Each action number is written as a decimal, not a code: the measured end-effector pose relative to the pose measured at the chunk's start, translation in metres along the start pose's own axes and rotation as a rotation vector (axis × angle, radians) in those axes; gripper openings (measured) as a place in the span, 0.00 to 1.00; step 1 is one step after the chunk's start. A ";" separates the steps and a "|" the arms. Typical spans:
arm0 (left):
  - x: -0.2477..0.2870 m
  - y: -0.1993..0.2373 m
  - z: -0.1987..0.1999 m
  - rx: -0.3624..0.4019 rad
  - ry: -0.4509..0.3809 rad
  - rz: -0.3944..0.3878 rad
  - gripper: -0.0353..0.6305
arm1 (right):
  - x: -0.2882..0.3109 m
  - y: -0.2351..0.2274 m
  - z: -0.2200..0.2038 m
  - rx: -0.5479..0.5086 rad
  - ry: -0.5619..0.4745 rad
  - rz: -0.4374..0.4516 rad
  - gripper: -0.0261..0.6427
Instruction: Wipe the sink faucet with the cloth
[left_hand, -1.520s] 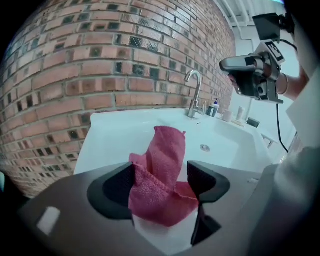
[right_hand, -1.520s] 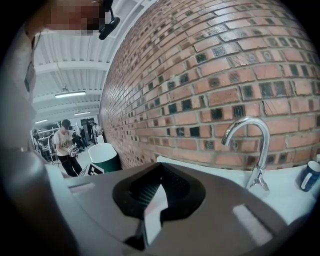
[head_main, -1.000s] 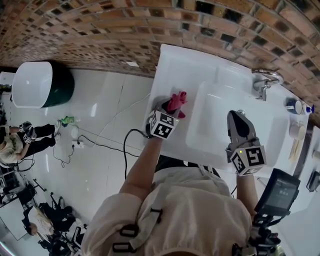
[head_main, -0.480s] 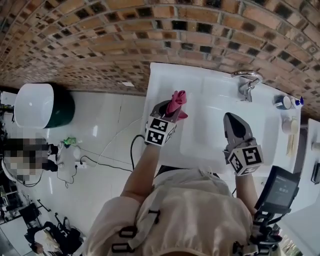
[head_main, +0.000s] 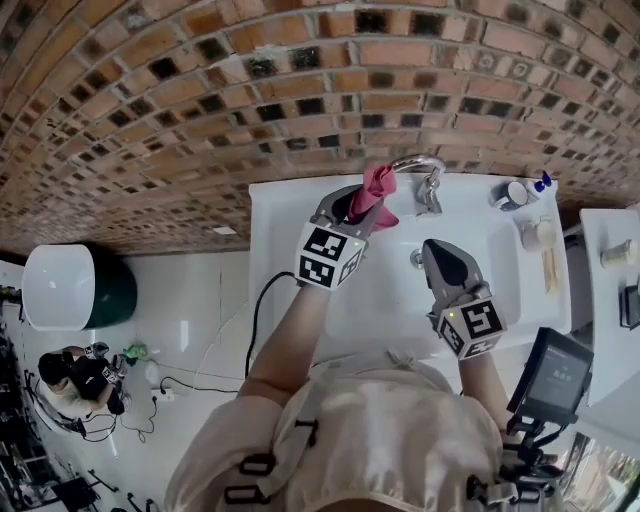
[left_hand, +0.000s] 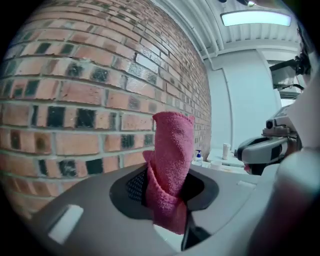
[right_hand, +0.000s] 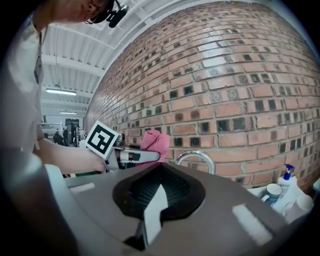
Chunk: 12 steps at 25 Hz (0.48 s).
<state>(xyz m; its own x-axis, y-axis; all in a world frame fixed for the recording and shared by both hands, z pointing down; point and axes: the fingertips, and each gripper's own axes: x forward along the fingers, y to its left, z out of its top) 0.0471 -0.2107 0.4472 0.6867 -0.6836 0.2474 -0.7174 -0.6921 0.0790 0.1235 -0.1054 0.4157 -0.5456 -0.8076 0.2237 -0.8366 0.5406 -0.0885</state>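
Clamping the pink cloth (left_hand: 169, 150) between narrowly set jaws, the left tool (left_hand: 165, 187) is raised over the white sink (head_main: 270, 215). A folded length of cloth stands up past its tips and a shorter end hangs beneath them. To this tool's right and a little nearer the person, the right tool (head_main: 437, 255) hangs above the basin. Its jaws are drawn together with nothing between them. Just ahead of the left tool, the top of the cloth sits close beside the arched spout of the chrome faucet (head_main: 420, 165). The right gripper view shows a small gap between cloth and spout. Beyond the right tool and off to its right, a pump bottle (head_main: 541, 183) and a cup (head_main: 512, 193) stand on the tabletop. Farthest ahead of both tools rises the brick wall (head_main: 200, 100).
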 end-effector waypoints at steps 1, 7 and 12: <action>0.012 -0.008 0.007 0.005 0.001 -0.015 0.23 | -0.004 -0.007 0.001 -0.003 -0.005 -0.007 0.02; 0.066 -0.029 0.042 0.031 0.004 -0.054 0.23 | -0.021 -0.043 -0.001 -0.041 0.004 -0.038 0.02; 0.106 -0.029 0.058 0.049 0.029 -0.046 0.23 | -0.026 -0.072 -0.004 -0.001 0.009 -0.067 0.02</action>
<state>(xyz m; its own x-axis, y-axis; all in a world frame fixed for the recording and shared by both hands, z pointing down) 0.1476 -0.2759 0.4153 0.7146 -0.6444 0.2723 -0.6783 -0.7335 0.0442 0.1982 -0.1223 0.4196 -0.4879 -0.8400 0.2374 -0.8712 0.4855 -0.0725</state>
